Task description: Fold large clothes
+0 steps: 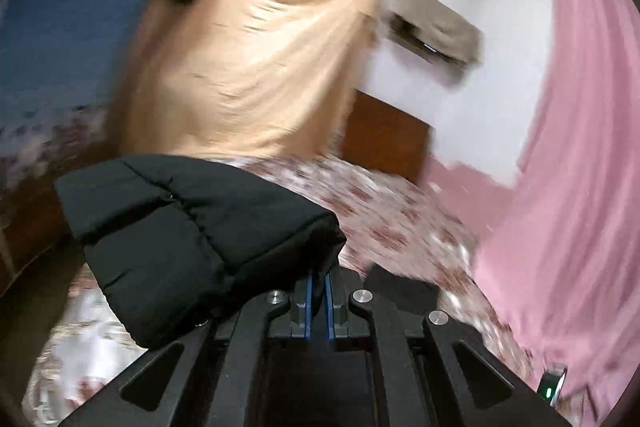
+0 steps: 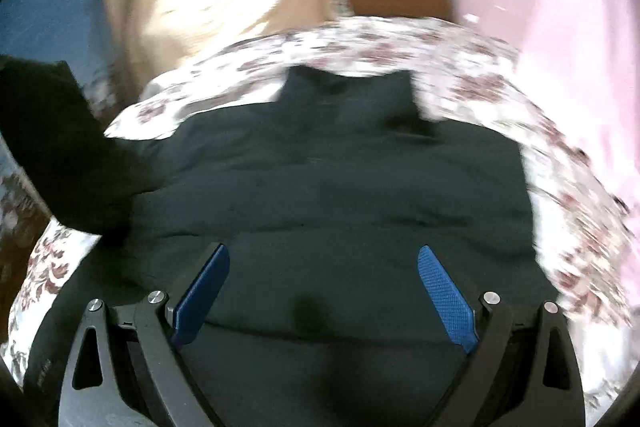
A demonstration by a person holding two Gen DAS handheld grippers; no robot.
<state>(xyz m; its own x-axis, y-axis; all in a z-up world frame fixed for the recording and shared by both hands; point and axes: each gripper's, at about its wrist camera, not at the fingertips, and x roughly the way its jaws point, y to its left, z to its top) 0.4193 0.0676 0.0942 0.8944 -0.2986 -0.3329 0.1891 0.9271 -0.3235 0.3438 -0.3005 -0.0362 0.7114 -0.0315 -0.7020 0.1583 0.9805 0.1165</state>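
A large black padded jacket point(image 2: 328, 179) lies spread on a floral bedsheet point(image 2: 360, 39). My left gripper point(image 1: 319, 281) is shut on a lifted part of the jacket point(image 1: 192, 223), which looks like a sleeve, and holds it above the bed. That raised part shows at the left edge of the right wrist view point(image 2: 60, 147). My right gripper point(image 2: 323, 259) is open and empty, hovering over the jacket's lower body, its blue fingertips point(image 2: 430, 263) wide apart.
A beige cloth point(image 1: 248, 67) hangs behind the bed beside a wooden headboard point(image 1: 384, 143). A pink curtain point(image 1: 576, 147) hangs on the right. A blue wall point(image 1: 68, 27) is on the left. An air conditioner point(image 1: 436, 27) sits high on the white wall.
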